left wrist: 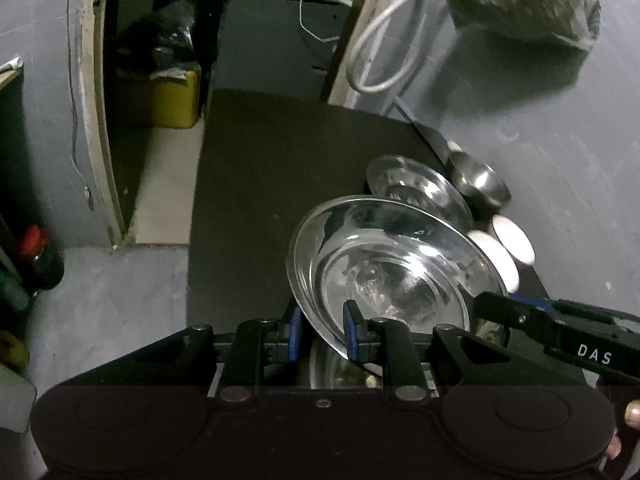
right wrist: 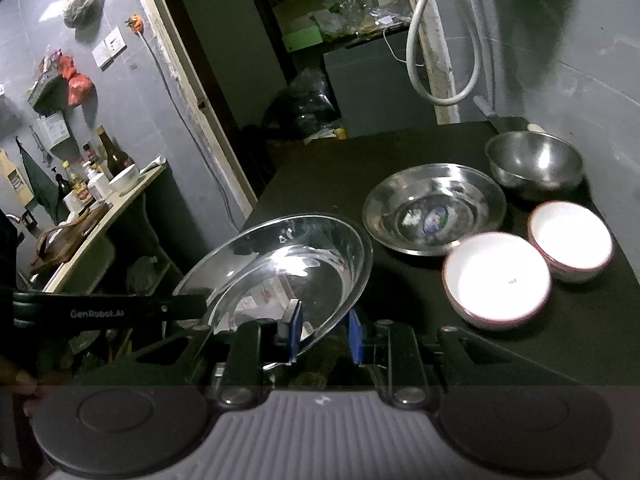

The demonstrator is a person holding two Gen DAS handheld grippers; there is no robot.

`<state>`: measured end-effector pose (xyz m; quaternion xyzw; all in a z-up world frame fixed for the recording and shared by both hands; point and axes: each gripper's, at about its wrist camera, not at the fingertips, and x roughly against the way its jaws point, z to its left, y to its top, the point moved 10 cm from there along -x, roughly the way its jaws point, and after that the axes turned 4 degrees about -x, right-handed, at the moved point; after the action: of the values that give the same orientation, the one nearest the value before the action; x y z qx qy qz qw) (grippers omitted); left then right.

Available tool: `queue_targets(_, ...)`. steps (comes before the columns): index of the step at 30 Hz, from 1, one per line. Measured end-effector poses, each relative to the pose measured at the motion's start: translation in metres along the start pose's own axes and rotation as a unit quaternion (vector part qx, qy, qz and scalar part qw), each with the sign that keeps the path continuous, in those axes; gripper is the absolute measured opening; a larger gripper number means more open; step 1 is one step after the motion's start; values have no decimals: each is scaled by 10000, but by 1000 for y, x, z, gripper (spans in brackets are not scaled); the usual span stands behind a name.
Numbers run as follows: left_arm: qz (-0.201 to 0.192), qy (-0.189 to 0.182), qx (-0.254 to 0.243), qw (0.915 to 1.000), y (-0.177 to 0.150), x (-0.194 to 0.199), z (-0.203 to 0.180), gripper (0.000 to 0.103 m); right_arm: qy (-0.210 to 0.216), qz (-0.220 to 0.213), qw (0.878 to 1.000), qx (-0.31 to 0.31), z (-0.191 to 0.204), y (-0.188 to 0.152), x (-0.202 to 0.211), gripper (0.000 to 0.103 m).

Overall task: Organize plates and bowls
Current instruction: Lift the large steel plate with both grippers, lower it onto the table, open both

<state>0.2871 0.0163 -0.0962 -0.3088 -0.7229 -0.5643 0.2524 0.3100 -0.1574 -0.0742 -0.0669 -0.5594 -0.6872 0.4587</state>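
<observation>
Two grippers, "DAS" right gripper (left wrist: 560, 332) and "GenRobot.AI" left gripper (right wrist: 108, 312), fingers clenched on steel plate (right wrist: 280, 268) rim

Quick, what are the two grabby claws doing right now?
Left gripper: closed on the big steel plate's rim.
Right gripper: closed on the same plate's opposite rim.

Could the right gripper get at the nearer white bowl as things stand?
Probably not yet: the right gripper is shut on the rim of the large steel plate, which both grippers hold. The white bowl itself sits uncovered, with nothing between.
</observation>
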Motion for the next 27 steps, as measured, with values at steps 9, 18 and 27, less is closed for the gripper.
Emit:
queue_targets(9,287,76,-267,9992,-31,6,-16,24,33,244,9997,-37,-8,-31,17,27)
queue_targets(18,463,234,-586,9969,-46,4,-22,24,-10,448,9990,-34,-15,-49,20,28)
queue_targets(27,538,358,-788,9948,-49,0,-27,25,-39,563,9984,70,-14,-57,20,29)
